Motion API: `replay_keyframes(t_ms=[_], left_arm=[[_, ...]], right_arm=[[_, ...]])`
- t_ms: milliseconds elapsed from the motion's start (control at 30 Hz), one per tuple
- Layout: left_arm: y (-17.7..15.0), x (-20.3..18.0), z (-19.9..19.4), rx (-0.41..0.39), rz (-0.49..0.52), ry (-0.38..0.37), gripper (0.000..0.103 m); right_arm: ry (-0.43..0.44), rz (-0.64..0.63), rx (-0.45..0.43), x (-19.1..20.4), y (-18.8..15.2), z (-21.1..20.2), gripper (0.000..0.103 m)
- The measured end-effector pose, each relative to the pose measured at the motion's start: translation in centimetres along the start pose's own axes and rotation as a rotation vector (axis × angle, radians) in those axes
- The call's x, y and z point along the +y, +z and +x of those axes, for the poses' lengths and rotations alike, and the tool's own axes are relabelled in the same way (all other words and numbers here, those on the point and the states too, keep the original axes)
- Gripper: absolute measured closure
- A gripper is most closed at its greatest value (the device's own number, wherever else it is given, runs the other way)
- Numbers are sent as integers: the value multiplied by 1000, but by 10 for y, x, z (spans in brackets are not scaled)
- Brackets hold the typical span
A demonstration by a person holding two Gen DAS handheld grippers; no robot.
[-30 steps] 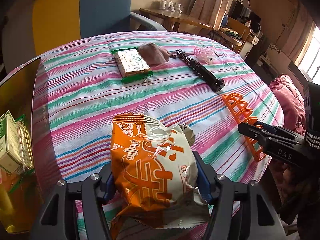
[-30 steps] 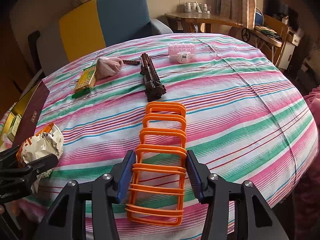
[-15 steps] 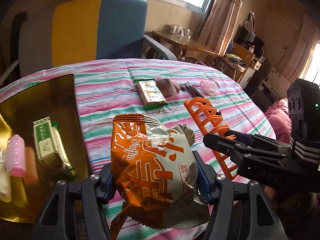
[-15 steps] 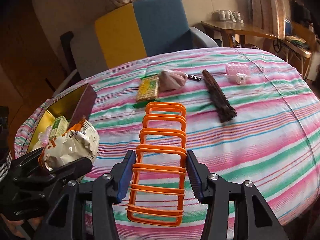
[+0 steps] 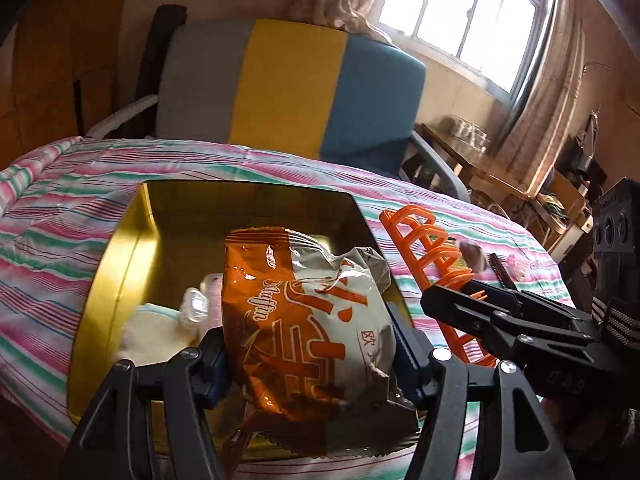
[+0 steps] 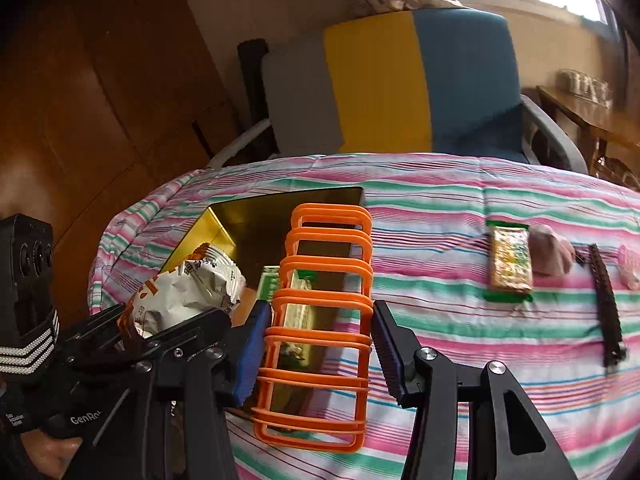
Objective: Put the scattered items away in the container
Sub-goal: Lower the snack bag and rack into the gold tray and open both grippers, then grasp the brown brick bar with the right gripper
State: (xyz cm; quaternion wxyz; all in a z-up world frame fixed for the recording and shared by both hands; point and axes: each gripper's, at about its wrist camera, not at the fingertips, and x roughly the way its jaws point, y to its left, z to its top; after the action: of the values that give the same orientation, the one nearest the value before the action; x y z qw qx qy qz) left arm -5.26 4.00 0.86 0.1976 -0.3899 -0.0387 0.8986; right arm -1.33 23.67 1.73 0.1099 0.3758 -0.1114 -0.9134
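A: What takes up most of the scene?
B: A round table (image 6: 460, 208) under a cloth striped pink, green and white. Behind it, on the far side, stands an armchair (image 5: 288, 88) in grey, yellow and blue.

A: And the container?
B: A gold tin (image 5: 120, 272), open, on the left part of the table. Inside lie a white fluffy thing (image 5: 148, 332) and a small clear piece (image 5: 194, 304) at the near left, and a green box (image 6: 269, 286) shows in the right wrist view.

A: What is the left gripper (image 5: 310, 354) doing?
B: Its jaws are clenched on a snack bag (image 5: 308, 316), orange and white, one pad on each side. The bag hangs over the tin's near part.

A: The right gripper (image 6: 314, 350)?
B: It grasps an orange rack (image 6: 320, 312) across its width, both pads against the side rails. The rack's far end reaches over the tin's right edge; its near end is over the cloth just beside the tin.

A: What lies out on the cloth?
B: Far right: a green-edged packet (image 6: 510, 266), with a pink bundle (image 6: 550, 252) touching its right side, then a long dark strip (image 6: 604, 304), and a pale pink item (image 6: 630, 266) at the frame's edge, too blurred to tell. All sit well apart from the tin.
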Motion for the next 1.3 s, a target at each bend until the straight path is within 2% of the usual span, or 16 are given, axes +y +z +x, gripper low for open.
replay_keyframes(t_ms=[300, 567, 800, 900, 1300], left_arm=[[6, 61, 15, 2, -80, 99, 37], [-1, 78, 32, 40, -114, 120, 37], [-4, 79, 35, 52, -126, 123, 36], [-4, 78, 30, 38, -123, 122, 32], [-6, 67, 10, 11, -118, 154, 31]], right_arm=[[61, -37, 104, 40, 20, 68, 52], [41, -42, 151, 51, 19, 97, 50], [54, -15, 151, 49, 19, 97, 49], [58, -1, 148, 47, 18, 93, 48], [55, 44, 107, 29, 6, 64, 44]])
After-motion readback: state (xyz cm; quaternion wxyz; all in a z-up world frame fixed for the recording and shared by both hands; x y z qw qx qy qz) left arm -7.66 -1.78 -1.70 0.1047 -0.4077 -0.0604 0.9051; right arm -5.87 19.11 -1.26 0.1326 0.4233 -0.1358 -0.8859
